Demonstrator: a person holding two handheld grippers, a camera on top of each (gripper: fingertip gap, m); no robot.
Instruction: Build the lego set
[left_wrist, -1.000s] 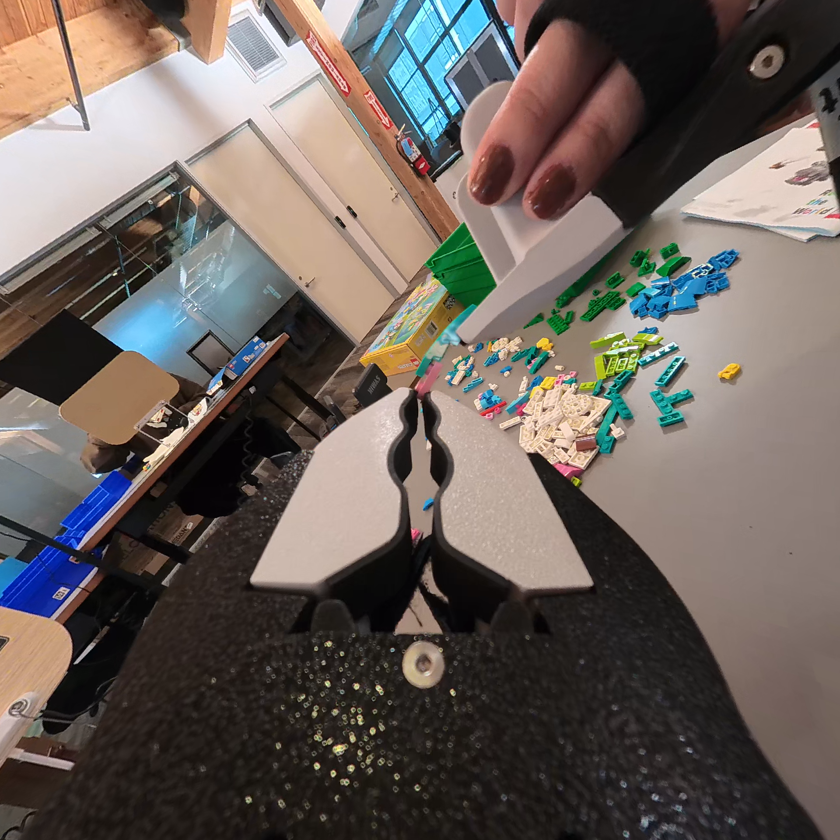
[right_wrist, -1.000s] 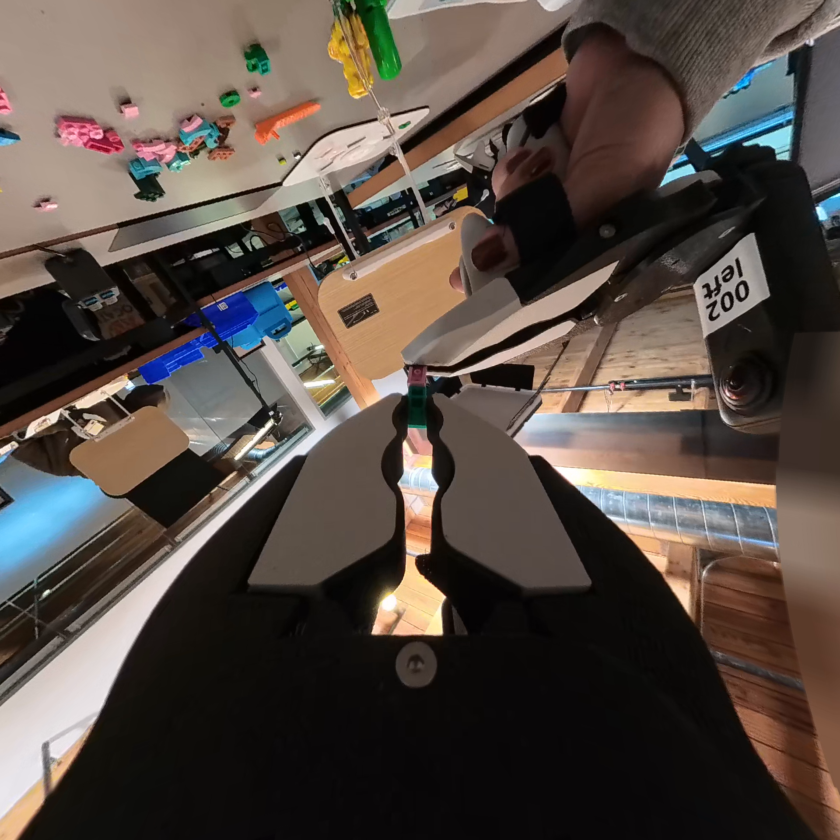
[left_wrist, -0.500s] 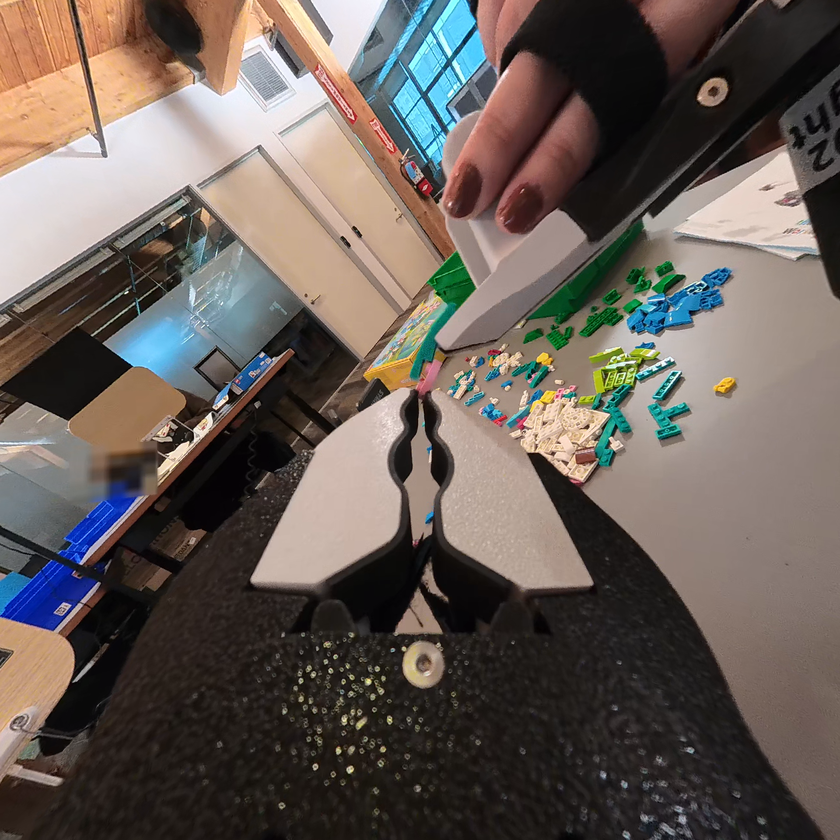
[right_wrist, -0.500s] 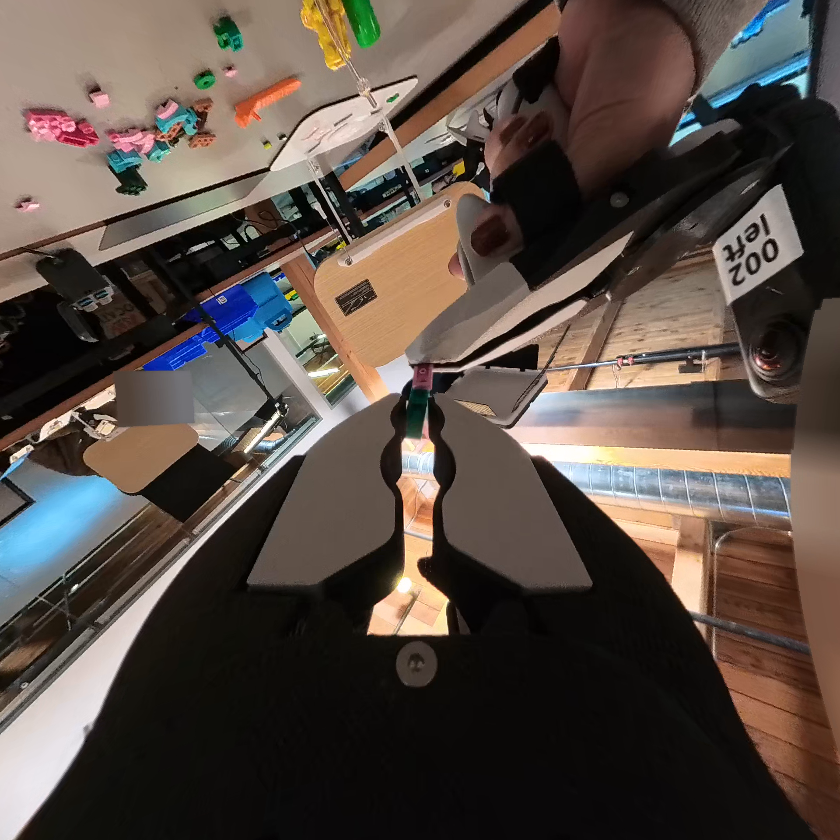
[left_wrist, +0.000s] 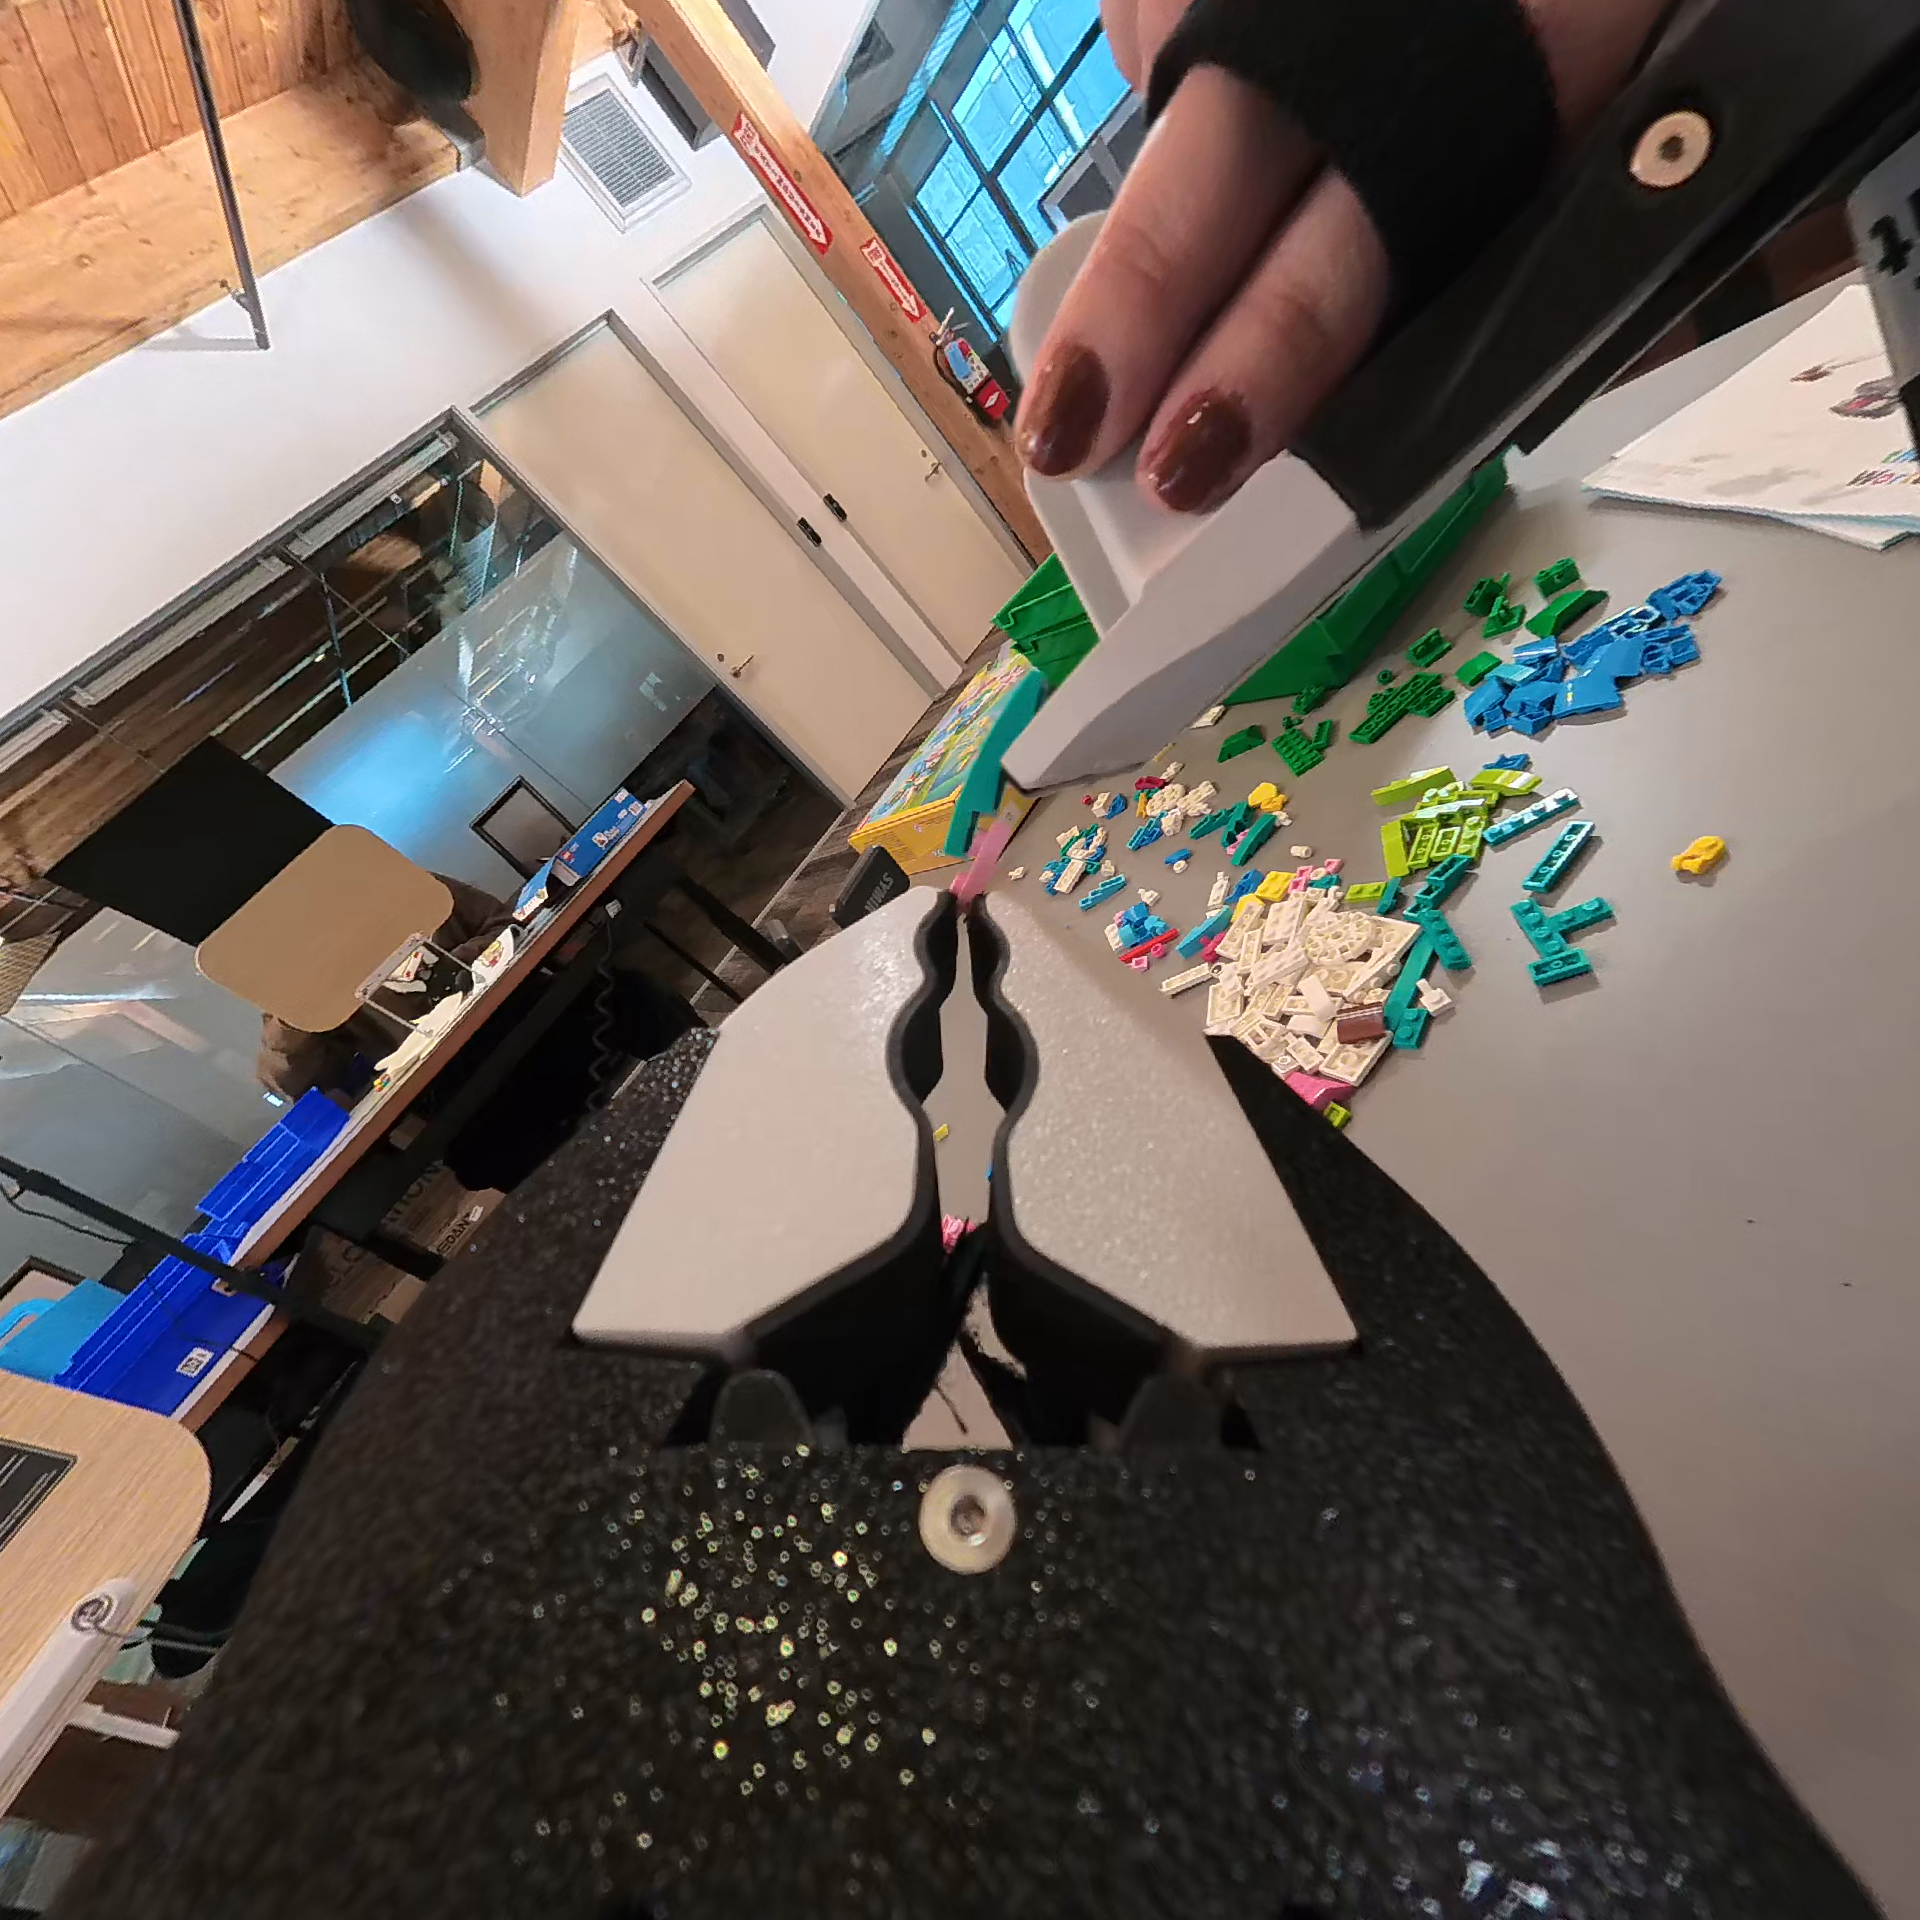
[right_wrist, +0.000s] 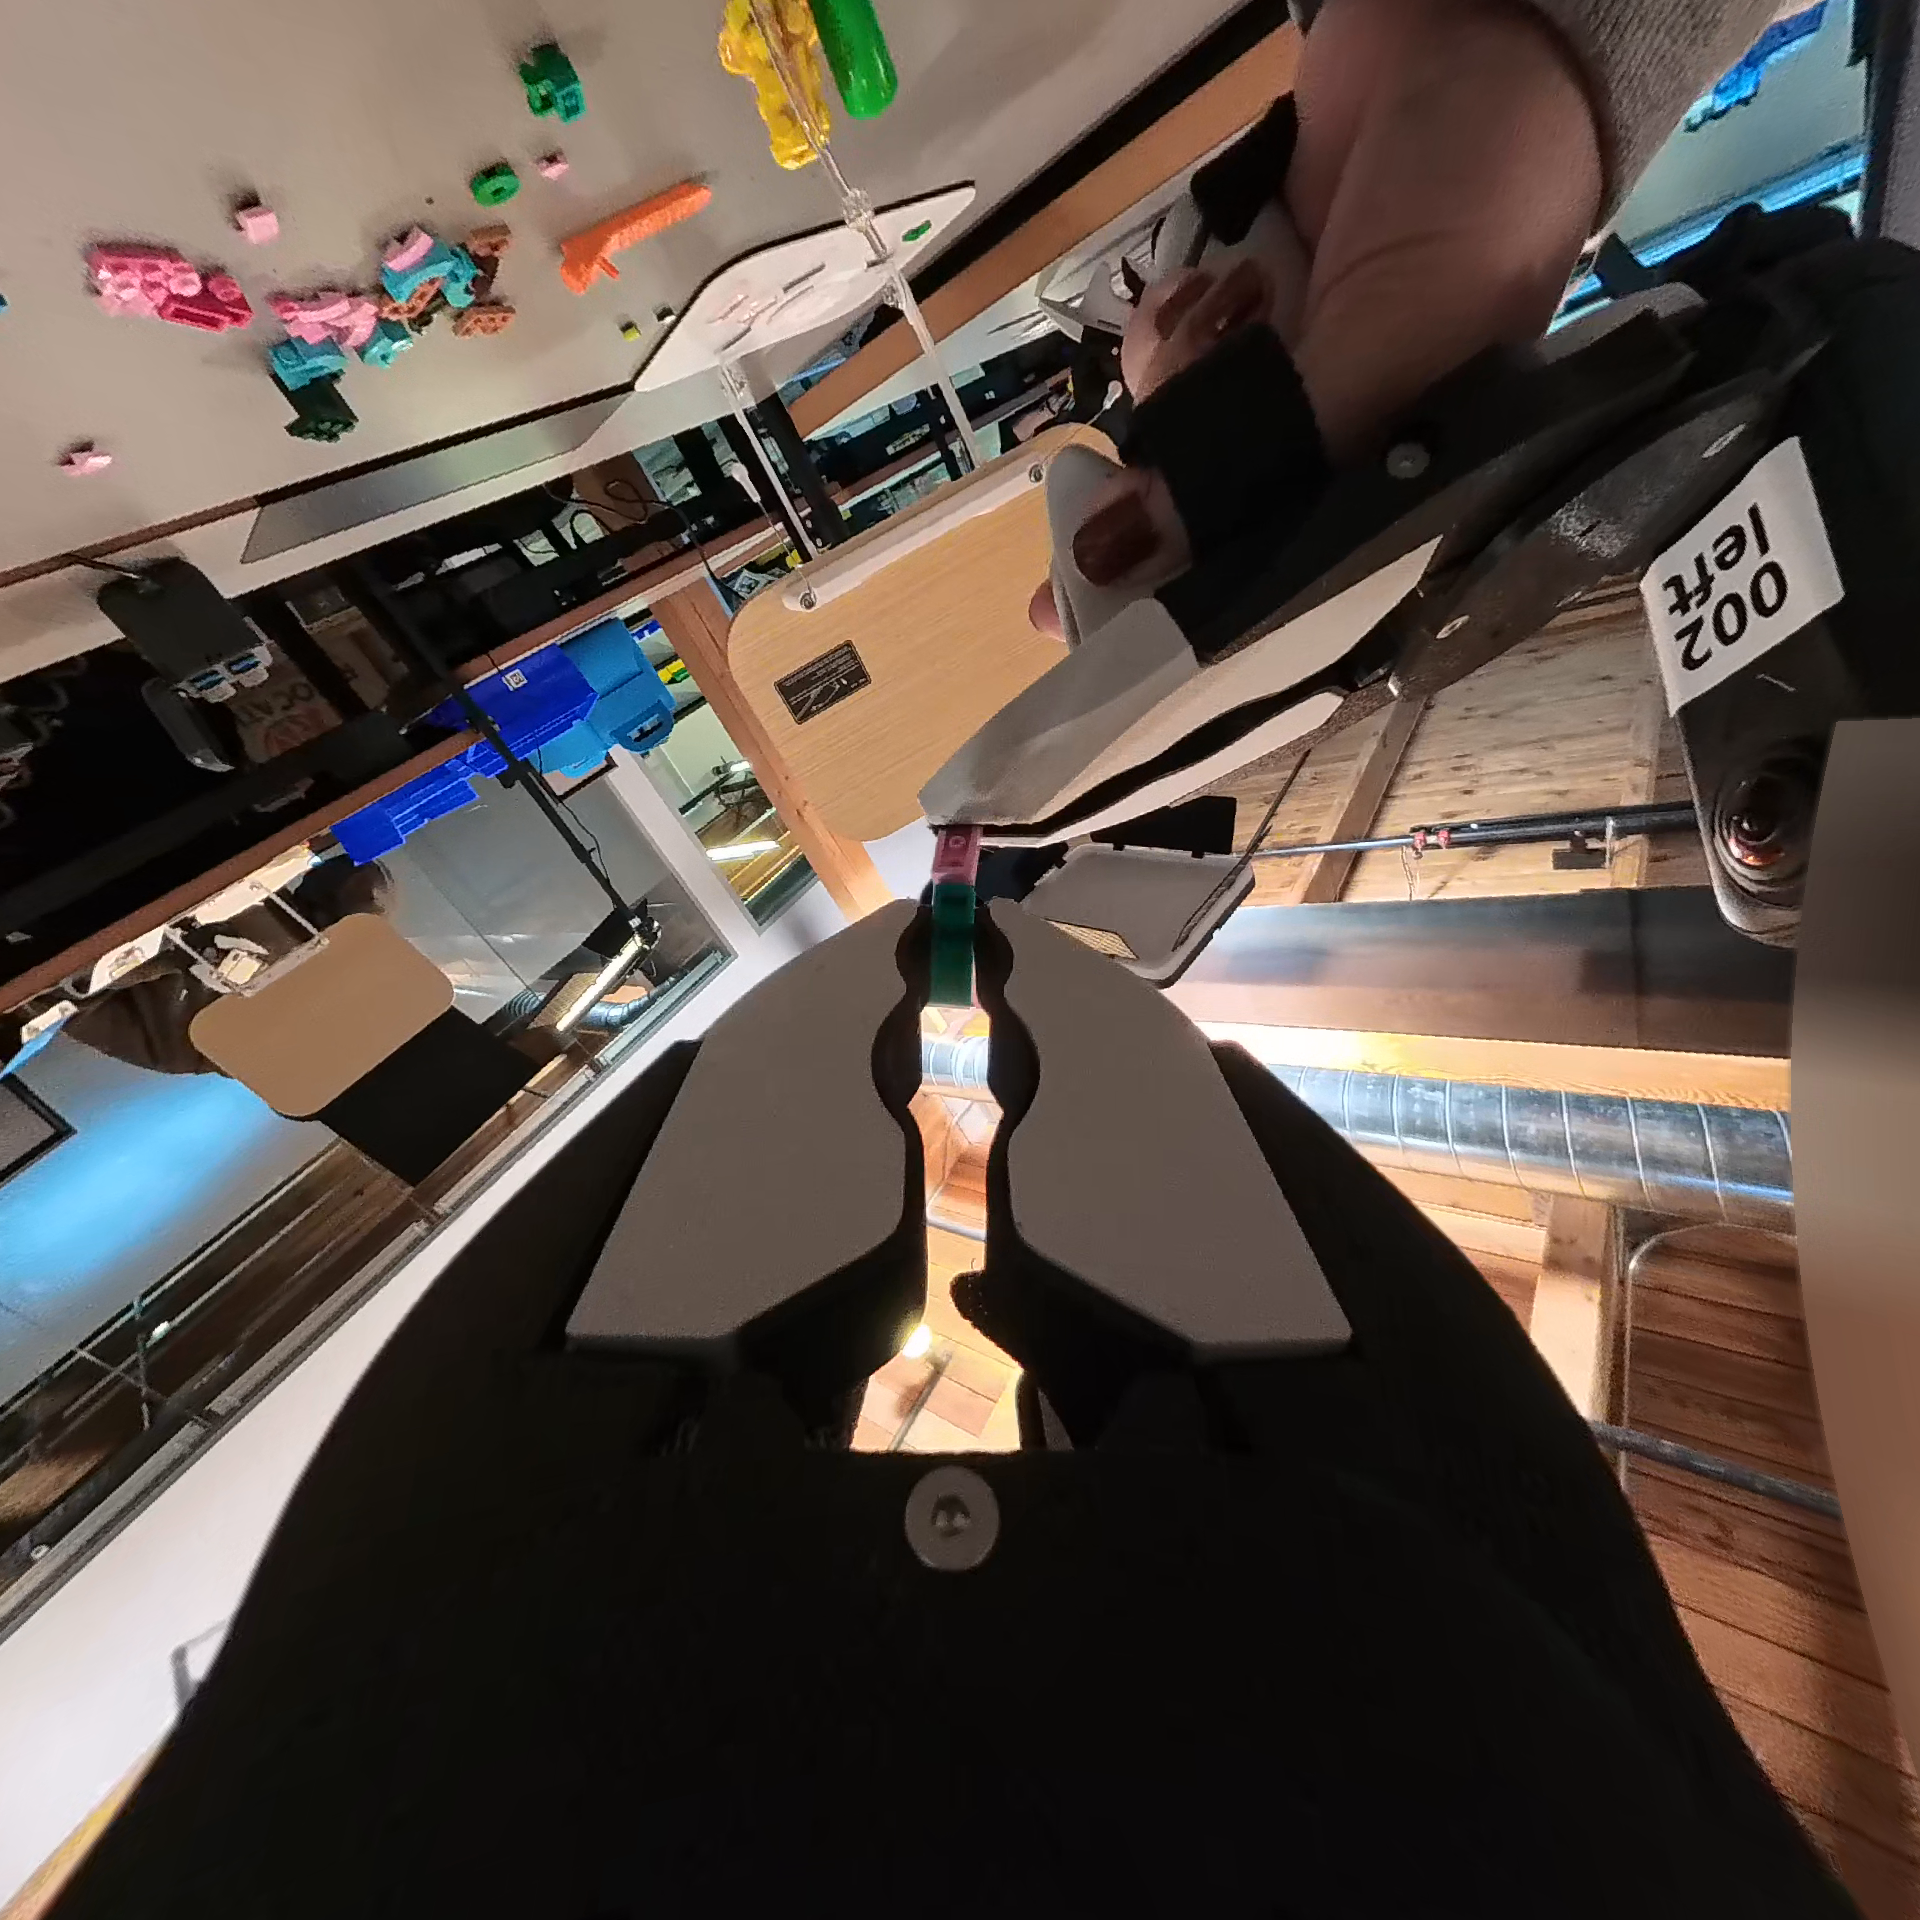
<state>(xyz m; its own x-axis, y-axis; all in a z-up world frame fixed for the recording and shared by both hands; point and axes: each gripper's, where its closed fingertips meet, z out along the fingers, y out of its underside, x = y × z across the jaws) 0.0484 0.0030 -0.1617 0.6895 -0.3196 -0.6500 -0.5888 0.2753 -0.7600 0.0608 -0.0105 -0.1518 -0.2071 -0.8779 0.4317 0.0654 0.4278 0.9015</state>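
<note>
My left gripper (left_wrist: 964, 906) is shut on the end of a thin pink plate (left_wrist: 982, 857) at its fingertips. The pink plate runs up to a teal plate (left_wrist: 997, 758), which my right gripper (left_wrist: 1023, 774) holds just above, tip to tip with the left. In the right wrist view my right gripper (right_wrist: 953, 914) is shut on the teal plate (right_wrist: 951, 951). The pink plate (right_wrist: 954, 854) sticks out beyond it into the left gripper's white fingertips (right_wrist: 966, 800). Both grippers hang above the grey table (left_wrist: 1662, 1143). A hand with a black strap (left_wrist: 1247, 260) holds the right gripper.
Loose bricks lie on the table in piles: white (left_wrist: 1309, 977), blue (left_wrist: 1579, 675), green (left_wrist: 1392, 707), lime (left_wrist: 1455, 821) and teal (left_wrist: 1558, 935). A yellow box (left_wrist: 914, 800) and green baseplates (left_wrist: 1049, 613) lie beyond them, and a booklet (left_wrist: 1787, 447) at the right. Only a small space, under 4 cm, lies between the two pairs of fingers.
Both grippers stay shut on the joined pink and teal plates. In the left wrist view the right gripper and its hand have drifted slightly up, and the plates now stand more in line.
</note>
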